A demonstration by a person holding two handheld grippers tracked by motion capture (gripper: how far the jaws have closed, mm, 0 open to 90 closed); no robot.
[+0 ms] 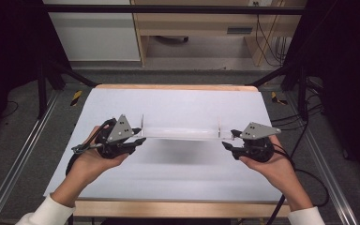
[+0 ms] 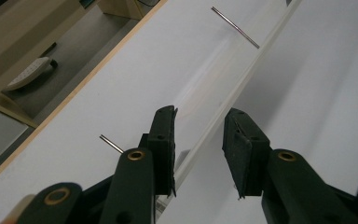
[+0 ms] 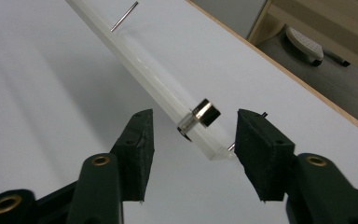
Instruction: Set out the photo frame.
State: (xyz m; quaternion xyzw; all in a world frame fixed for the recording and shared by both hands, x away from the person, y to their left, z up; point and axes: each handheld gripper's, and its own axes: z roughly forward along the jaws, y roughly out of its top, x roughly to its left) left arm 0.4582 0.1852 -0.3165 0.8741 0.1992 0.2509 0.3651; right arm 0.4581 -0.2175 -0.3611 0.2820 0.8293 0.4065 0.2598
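Observation:
A long clear plastic bar (image 1: pixel 180 133) hangs level above the white table (image 1: pixel 178 103), its blurred shadow on the sheet below. Thin metal pins (image 1: pixel 142 121) stand up near each end. My left gripper (image 1: pixel 139 139) is at the bar's left end. There the bar (image 2: pixel 214 112) runs between the jaws along one pad (image 2: pixel 165 140), with a gap to the other. My right gripper (image 1: pixel 228 143) is at the right end. The bar's tip (image 3: pixel 205 140), with a small metal cylinder (image 3: pixel 205 113) on it, lies between the open jaws, close to one fingertip (image 3: pixel 256 144).
The table's wooden far edge (image 1: pixel 173 87) borders a grey floor. Black frame posts (image 1: pixel 42 70) and aluminium rails (image 1: pixel 14 164) flank the table. Cables (image 1: pixel 304 122) trail at the right. A wooden cabinet (image 1: pixel 197 28) stands beyond.

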